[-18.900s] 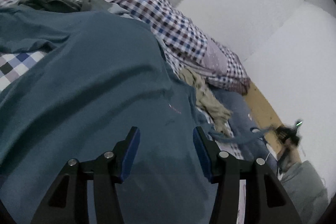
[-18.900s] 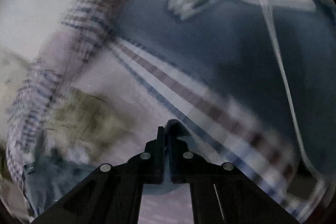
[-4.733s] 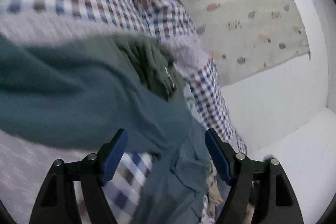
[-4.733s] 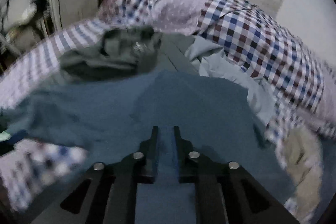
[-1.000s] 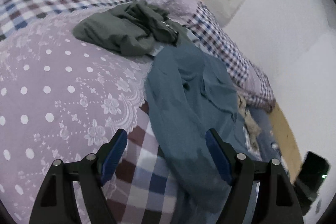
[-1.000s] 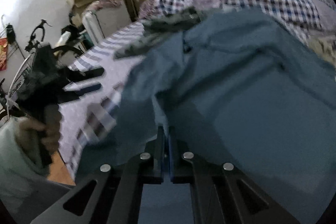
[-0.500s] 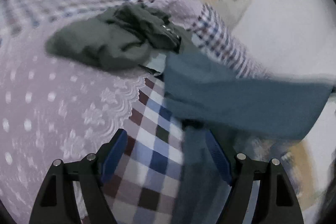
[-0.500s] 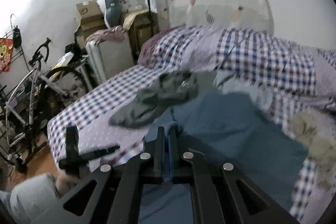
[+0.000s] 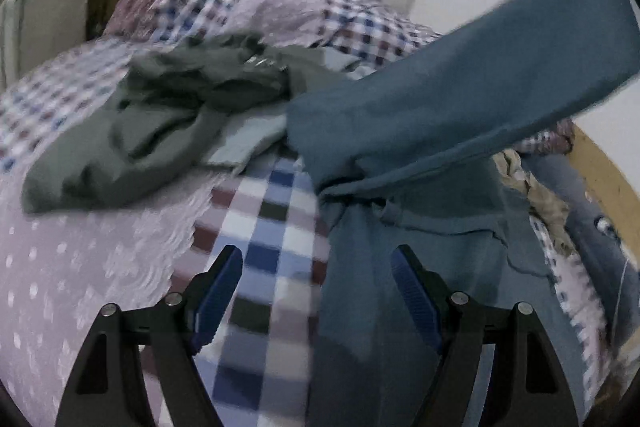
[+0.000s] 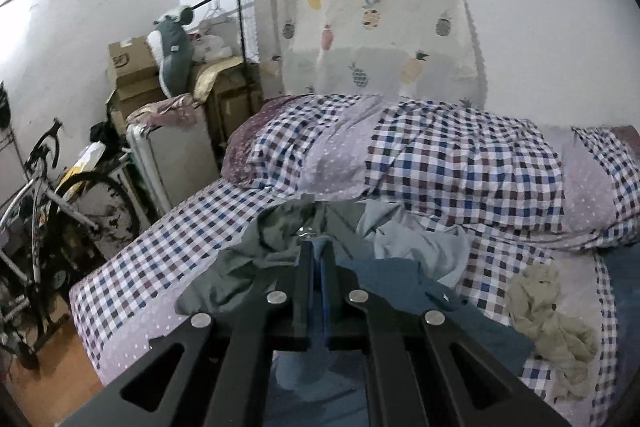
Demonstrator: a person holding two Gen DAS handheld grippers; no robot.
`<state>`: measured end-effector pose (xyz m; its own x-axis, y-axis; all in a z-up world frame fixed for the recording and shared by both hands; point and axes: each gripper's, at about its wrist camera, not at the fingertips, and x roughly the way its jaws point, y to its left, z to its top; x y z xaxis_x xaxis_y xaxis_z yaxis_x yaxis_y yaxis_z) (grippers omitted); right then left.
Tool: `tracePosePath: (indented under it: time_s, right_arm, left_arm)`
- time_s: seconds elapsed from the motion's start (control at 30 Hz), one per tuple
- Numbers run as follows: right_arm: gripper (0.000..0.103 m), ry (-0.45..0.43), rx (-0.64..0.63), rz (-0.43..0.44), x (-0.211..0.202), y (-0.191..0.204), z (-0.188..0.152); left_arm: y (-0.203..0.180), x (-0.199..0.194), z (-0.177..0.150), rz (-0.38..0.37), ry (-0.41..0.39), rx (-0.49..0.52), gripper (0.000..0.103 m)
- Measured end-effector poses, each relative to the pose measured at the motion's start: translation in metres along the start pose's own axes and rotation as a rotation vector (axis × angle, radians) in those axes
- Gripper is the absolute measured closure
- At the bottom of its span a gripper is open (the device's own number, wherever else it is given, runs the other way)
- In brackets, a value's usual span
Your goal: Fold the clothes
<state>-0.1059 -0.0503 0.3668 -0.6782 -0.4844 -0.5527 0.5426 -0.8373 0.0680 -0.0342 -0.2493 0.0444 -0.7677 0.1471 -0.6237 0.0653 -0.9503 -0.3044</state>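
Observation:
A teal shirt [image 9: 448,107] is pulled up off the bed toward the upper right, with its lower part [image 9: 400,307] still lying on the checked sheet. My right gripper [image 10: 314,253] is shut on a fold of this teal shirt [image 10: 404,293], and a strip of the cloth shows between its fingers. The rest hangs below it. My left gripper [image 9: 316,291] is open low over the sheet. Its right finger [image 9: 416,293] is over the shirt's lower part and its left finger [image 9: 218,291] over bare sheet. Nothing is gripped in it.
A dark green garment [image 9: 160,115] and a pale blue one [image 9: 248,137] lie behind the shirt, a beige one [image 10: 548,311] to the right. A rolled checked duvet [image 10: 460,167] lines the wall. A suitcase [image 10: 168,147], boxes [image 10: 132,67] and a bicycle [image 10: 40,187] stand left of the bed.
The right gripper has risen with the teal shirt, lifting it off the bed. The left gripper has slid sideways and rolled, staying open, and now has the shirt's lower part under one finger.

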Motion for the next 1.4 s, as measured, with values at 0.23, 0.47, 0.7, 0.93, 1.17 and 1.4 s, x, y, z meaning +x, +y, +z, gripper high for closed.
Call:
tracePosePath:
  time_s: [0.23,0.47,0.7,0.93,1.17,1.4]
  right_arm:
    - [0.102,-0.018,0.027,-0.046,-0.013,-0.029,0.023]
    - [0.102,-0.014,0.047,-0.09,-0.022,-0.061,0.026]
    - [0.102,0.013,0.106,-0.093,-0.022,-0.101,0.006]
    - [0.102,0.005,0.08,-0.068,-0.034,-0.096,0.009]
    - [0.102,-0.034,0.036,-0.049,-0.049,-0.075,0.022]
    - [0.102,-0.007,0.014,-0.101,-0.044,-0.086,0.002]
  left_arm:
    - [-0.019,0.025,0.008,-0.002,0.001,0.138,0.025]
    - [-0.01,0.041,0.014,-0.06,0.013,0.112,0.061]
    - [-0.027,0.06,0.018,0.015,0.074,0.189,0.062]
    - [-0.011,0.065,0.026,-0.007,0.038,0.048,0.101]
    - [0.023,0.053,0.03,-0.093,-0.04,-0.155,0.102]
    - [0.005,0.051,0.025,-0.073,-0.029,-0.051,0.102]
